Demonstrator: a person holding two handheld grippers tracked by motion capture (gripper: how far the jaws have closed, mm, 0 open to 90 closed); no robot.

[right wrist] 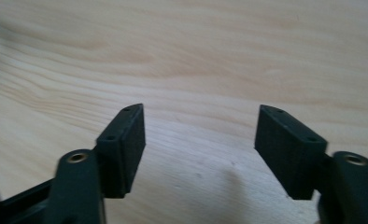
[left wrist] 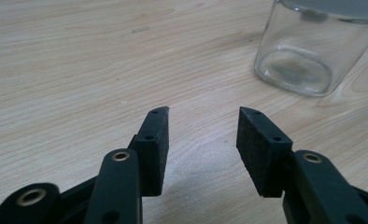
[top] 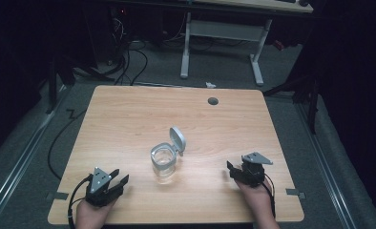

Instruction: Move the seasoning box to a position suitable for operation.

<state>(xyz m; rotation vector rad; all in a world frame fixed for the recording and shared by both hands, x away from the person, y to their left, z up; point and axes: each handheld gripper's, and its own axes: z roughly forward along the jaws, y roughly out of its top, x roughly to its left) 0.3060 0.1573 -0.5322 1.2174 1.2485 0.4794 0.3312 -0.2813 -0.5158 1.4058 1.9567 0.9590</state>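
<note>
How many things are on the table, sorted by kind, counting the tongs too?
Glass jar with its hinged lid flipped open: 1
Tongs, both open, left tongs and right tongs: 2
Total: 3

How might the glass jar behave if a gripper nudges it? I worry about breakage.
The glass jar looks rigid, smooth and probably slippery. Its hinged lid stands open on one side, so a high push might tip it. The flat base suggests sliding, not rolling, on the table.
</note>
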